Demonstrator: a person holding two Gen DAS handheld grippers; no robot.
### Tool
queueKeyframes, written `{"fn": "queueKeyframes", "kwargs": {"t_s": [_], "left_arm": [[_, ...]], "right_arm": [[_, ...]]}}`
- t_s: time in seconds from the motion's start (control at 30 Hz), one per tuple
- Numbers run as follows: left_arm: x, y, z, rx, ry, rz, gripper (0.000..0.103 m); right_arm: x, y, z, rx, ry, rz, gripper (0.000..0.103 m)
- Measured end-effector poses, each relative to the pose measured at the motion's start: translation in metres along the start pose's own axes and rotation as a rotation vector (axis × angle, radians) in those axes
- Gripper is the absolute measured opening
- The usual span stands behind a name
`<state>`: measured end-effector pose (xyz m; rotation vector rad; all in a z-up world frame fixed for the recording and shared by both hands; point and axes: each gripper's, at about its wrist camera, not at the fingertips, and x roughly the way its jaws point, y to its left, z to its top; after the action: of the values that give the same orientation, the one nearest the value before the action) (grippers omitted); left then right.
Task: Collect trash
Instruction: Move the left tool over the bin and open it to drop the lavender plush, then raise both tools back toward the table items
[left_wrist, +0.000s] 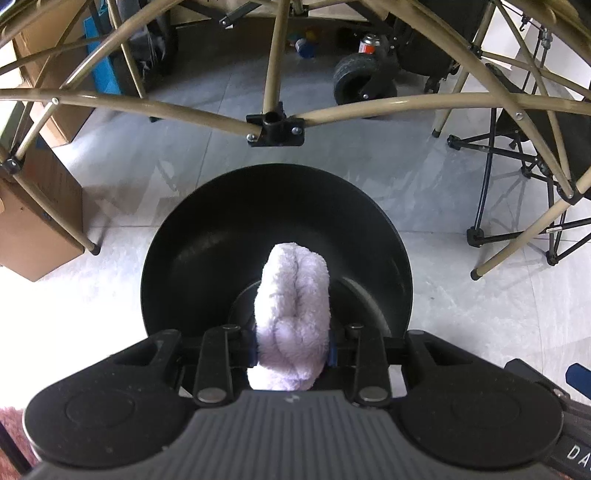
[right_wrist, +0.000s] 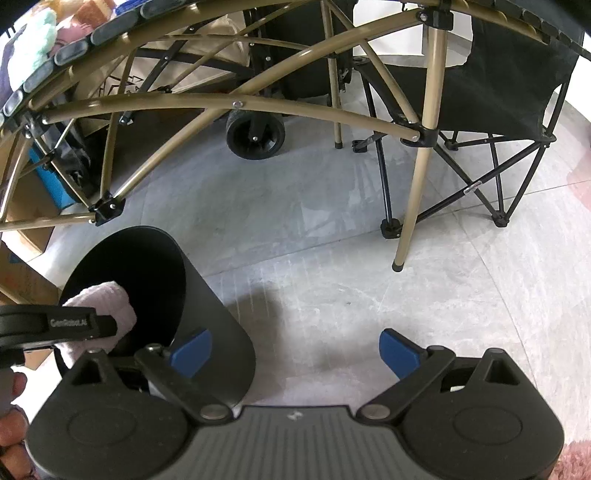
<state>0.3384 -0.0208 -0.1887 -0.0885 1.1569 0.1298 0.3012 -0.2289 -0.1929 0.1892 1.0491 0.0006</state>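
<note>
Fluffy cloth held over the black bin, beside tan table legs

Bare floor lies open right of the bin (frame bars cross beyond). The left gripper clamps the lilac cloth above the bin's mouth; only the right view shows the right gripper, its 2 fingers spread, empty.

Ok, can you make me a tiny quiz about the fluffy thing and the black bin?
1. True or false: the left gripper is shut on the fluffy lilac cloth.
2. The cloth hangs over which thing? A) black bin B) cardboard box C) folding chair
3. Fill in: the right gripper is ____ and holds nothing.

Key: 1 true; 2 A; 3 open.
</note>
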Motion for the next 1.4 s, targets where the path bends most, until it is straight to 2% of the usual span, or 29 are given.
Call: {"fn": "queueKeyframes", "kwargs": {"t_s": [0.27, 0.37, 0.4, 0.43, 0.5, 0.53, 0.57, 0.7, 1.4], "left_arm": [[0.0007, -0.0037, 0.0013, -0.002, 0.002, 0.004, 0.034], [0.0010, -0.0033, 0.0014, -0.007, 0.007, 0.030, 0.044], [0.0012, -0.0034, 0.0016, -0.006, 0.010, 0.040, 0.054], [0.0011, -0.0031, 0.0019, -0.007, 0.012, 0.048, 0.069], [0.0014, -0.0042, 0.0022, -0.003, 0.019, 0.075, 0.091], [0.0012, -0.0041, 0.0020, 0.004, 0.019, 0.098, 0.095], [0.0009, -0.0050, 0.0019, 0.012, 0.016, 0.114, 0.095], [0.0007, -0.0021, 0.0008, 0.005, 0.031, 0.088, 0.095], [-0.0063, -0.0036, -0.0002, 0.007, 0.030, 0.064, 0.096]], "right_arm": [[0.0001, -0.0005, -0.0007, 0.006, 0.007, 0.002, 0.098], [0.0004, -0.0010, -0.0006, 0.008, 0.008, 0.004, 0.098], [0.0001, -0.0010, -0.0006, 0.008, 0.007, 0.005, 0.098], [0.0001, -0.0012, -0.0005, 0.008, 0.007, 0.005, 0.098], [0.0000, -0.0015, -0.0005, 0.009, 0.006, 0.006, 0.098], [-0.0001, -0.0014, -0.0005, 0.010, 0.006, 0.006, 0.098], [-0.0003, -0.0014, -0.0007, 0.010, 0.006, 0.006, 0.098], [-0.0009, -0.0011, -0.0007, 0.011, 0.005, 0.008, 0.098], [-0.0028, 0.0008, -0.0010, 0.011, 0.002, 0.013, 0.098]]}}
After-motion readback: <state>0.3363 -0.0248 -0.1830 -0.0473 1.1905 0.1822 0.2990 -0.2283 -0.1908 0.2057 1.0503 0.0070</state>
